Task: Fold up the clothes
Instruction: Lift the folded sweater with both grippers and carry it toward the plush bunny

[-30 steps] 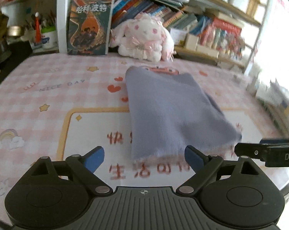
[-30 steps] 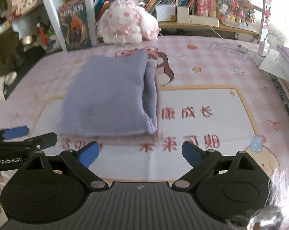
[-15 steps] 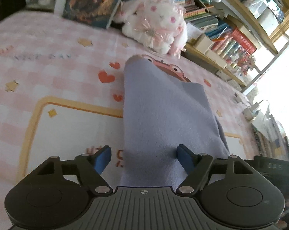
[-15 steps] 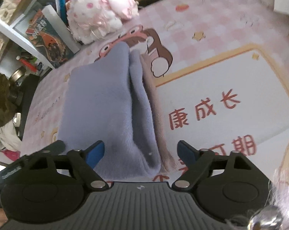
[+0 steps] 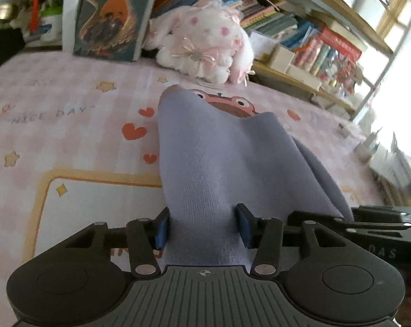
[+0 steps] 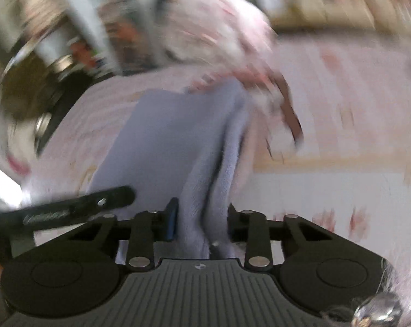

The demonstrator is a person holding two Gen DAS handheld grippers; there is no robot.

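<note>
A folded lavender-grey garment lies on the pink checked cloth, its near edge lifted. My left gripper is shut on the garment's near left edge, the fabric bunched between the blue pads. My right gripper is shut on the near right edge of the same garment, where the folded layers show. The right wrist view is blurred by motion. Each gripper shows at the edge of the other's view: the right one and the left one.
A white and pink plush toy sits at the back of the cloth, a standing book to its left. Bookshelves line the back. A printed mat with a yellow border lies under the garment.
Both grippers moved forward onto the garment's near edge and closed on it. The near edge has risen off the cloth. The right wrist view turned blurry with movement.
</note>
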